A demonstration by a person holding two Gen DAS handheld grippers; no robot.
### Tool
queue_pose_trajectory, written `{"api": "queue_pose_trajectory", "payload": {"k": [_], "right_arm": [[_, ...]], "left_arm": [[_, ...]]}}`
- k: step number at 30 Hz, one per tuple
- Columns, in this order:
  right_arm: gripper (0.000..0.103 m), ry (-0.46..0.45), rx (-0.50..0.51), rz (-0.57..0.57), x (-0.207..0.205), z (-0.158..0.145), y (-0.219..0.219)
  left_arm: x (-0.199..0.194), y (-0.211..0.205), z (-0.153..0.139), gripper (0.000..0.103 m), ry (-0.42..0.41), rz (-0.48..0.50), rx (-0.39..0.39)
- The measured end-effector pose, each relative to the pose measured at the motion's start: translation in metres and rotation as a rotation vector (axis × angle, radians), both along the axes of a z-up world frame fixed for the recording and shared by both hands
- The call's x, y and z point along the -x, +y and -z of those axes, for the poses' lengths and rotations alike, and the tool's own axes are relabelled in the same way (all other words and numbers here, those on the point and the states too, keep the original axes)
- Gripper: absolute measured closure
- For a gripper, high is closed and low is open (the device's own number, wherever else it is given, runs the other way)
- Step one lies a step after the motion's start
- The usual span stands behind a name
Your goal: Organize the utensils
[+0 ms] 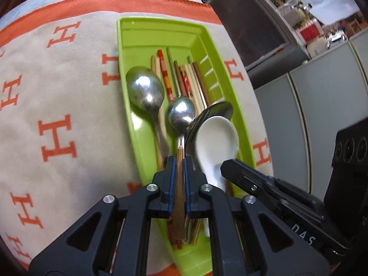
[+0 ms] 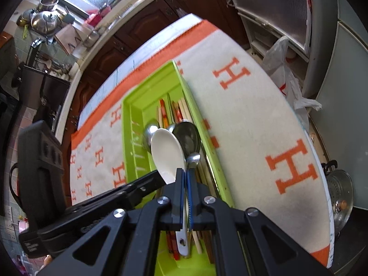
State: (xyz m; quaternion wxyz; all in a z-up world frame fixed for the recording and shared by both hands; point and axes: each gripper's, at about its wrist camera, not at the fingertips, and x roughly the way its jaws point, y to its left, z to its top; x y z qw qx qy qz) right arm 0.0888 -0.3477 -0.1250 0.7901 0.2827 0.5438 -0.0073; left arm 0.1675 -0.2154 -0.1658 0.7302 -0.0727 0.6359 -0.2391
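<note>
While your left gripper [image 1: 177, 161] clamps the wooden-handled steel spoon [image 1: 181, 115] and your right gripper [image 2: 185, 174] pinches the white ceramic spoon [image 2: 169, 151], both over the lime-green plastic tray [image 1: 128, 46] of chopsticks [image 1: 188, 80], only their release appears outstanding.

a tray [image 1: 128, 53] lies on a patterned cloth [image 1: 57, 92] that covers the counter [image 2: 142, 50], its long side running away from the wrist cameras, its far end just short of the cloth's border. chopsticks [image 1: 184, 78] lie lengthwise in the tray, and the spoons lie over them. in the left wrist view a large metal spoon [image 1: 145, 89] lies to the left, a small metal spoon [image 1: 181, 112] in the middle, and a ceramic spoon [image 1: 216, 135] to the right, with another metal spoon [image 1: 220, 109] just behind it. cabinets [image 2: 147, 23] stand beyond the counter's far edge.
</note>
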Motion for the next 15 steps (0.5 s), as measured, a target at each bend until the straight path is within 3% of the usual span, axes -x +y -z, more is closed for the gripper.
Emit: {"api": "queue_pose_trajectory", "payload": {"k": [4,7,9,11,13,15], "right_arm": [[0.095,0.025,0.006,-0.042,0.005,0.002,0.009],[0.095,0.013,0.020,-0.051,0.009,-0.003,0.013],[0.095,0.005,0.038,-0.049,0.012,-0.008,0.015],[0.095,-0.007,0.043,-0.052,0.015,-0.012,0.017],[0.095,-0.011,0.042,-0.059,0.018,-0.015,0.021],[0.095,-0.016,0.046,-0.067,0.020,-0.017,0.025]], "left_arm": [[0.017,0.003,-0.011,0.095,-0.008,0.056,0.000],[0.031,0.011,-0.027,0.081,-0.050,0.070,-0.005],[0.040,0.021,-0.038,0.077,-0.072,0.080,0.016],[0.048,0.031,-0.049,0.056,-0.121,0.058,-0.037],[0.055,0.042,-0.057,0.047,-0.164,0.028,-0.057],[0.063,0.056,-0.063,0.047,-0.185,0.003,-0.070]]}}
